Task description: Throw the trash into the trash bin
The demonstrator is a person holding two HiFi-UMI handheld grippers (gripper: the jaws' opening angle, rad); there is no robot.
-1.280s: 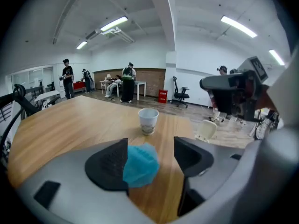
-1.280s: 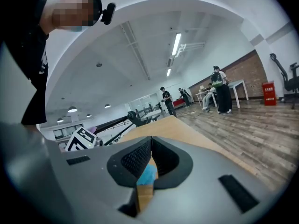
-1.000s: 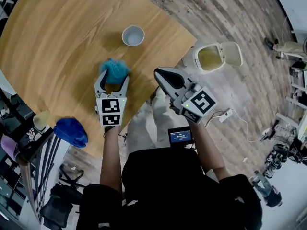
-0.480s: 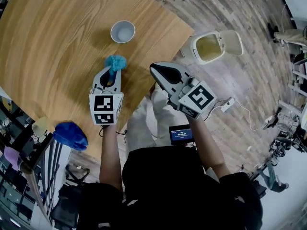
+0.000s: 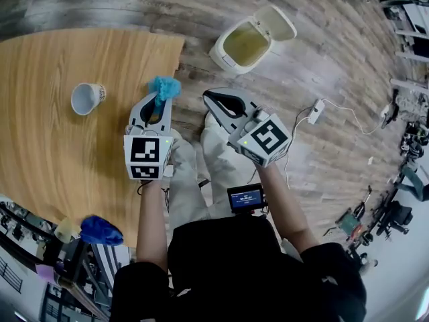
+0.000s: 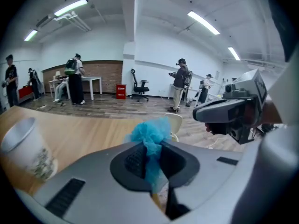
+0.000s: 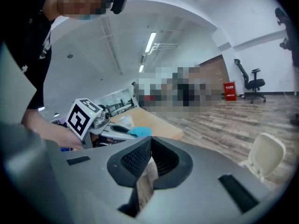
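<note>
Lower end of the blue wad (image 6: 150, 133) is hidden between the jaws of my left gripper (image 6: 152, 148). Paper cup (image 6: 23, 148) is clipped at the left edge, and I can't read its print.

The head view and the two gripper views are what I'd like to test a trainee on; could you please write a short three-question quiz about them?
1. Multiple choice: what is between the jaws of the left gripper? A, a bottle; B, blue crumpled trash; C, nothing.
2. True or false: the trash bin on the floor has its lid shut.
3. Fill in the blank: the paper cup is on the ____.

Key: 1, B. 2, false, the lid is open. 3, table.
</note>
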